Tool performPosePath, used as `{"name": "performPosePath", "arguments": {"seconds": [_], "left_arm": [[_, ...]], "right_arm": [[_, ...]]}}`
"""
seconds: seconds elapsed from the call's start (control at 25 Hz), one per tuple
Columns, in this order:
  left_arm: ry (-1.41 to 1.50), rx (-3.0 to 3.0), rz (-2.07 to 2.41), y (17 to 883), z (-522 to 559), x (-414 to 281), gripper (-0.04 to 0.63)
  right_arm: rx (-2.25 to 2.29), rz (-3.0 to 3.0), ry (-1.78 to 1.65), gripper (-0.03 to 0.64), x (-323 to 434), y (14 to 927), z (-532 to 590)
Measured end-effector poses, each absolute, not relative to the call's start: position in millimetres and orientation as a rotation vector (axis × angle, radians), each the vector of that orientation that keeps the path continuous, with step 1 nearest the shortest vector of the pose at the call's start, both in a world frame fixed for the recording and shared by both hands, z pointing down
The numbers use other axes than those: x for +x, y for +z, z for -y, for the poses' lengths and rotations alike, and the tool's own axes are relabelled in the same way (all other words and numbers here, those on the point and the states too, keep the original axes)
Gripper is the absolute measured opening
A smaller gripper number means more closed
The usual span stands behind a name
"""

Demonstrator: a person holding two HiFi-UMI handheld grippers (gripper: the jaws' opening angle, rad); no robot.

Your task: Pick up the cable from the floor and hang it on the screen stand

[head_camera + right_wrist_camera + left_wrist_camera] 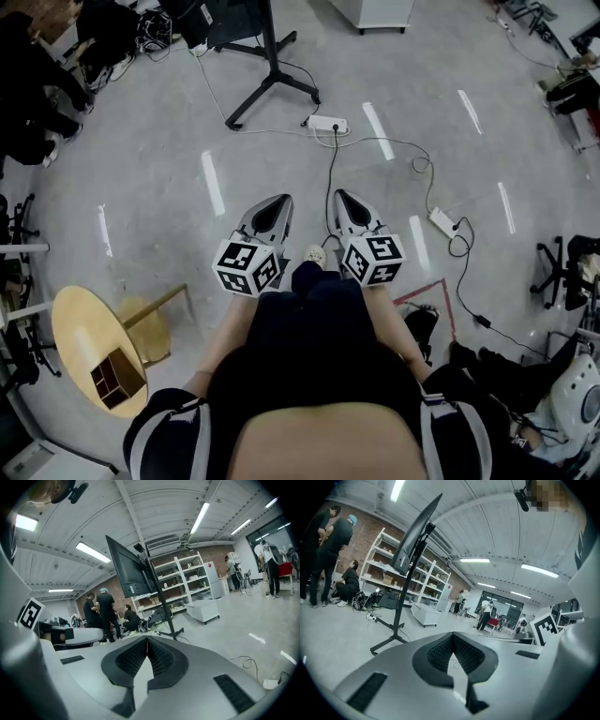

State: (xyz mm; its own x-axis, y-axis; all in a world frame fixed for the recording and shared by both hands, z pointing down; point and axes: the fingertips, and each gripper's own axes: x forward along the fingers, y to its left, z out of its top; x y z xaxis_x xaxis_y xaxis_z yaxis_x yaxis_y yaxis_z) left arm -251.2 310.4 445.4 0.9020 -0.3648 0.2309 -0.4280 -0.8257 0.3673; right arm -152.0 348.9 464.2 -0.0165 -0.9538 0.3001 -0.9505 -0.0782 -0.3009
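Big grey floor [141, 169] fills most of your head view. The screen stand [272, 75] has its black legs planted at the far end. Off to your left there's a round wooden table [80, 328].

Your left gripper [453, 637] and right gripper [147, 638] are held out in front of you, side by side, aimed toward the stand. Both claws are pinched closed, pads meeting at the tips, nothing between them.

The cable [405, 143] is down on the floor ahead of your right gripper. It runs from the white power strip [326, 123] near the stand's foot, off to the right and into a loop, well apart from both claws. Smallest bit: a little brown box [117, 377] sitting on that table.
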Motion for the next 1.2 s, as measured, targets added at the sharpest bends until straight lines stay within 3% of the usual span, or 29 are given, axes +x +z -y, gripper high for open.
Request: {"name": "performPosePath", "arguments": {"seconds": [0.4, 1.2], "left_arm": [[0.197, 2.68, 0.583, 449.7, -281.1, -173.4, 0.003], [0.189, 2.634, 0.612, 462.7, -213.2, -124.5, 0.003]], "right_arm": [[-2.17, -2.142, -0.7, 0.02, -80.0, 475.8, -323.7], [-2.145, -2.172, -0.77, 0.02, -23.1, 499.3, -262.9]]}}
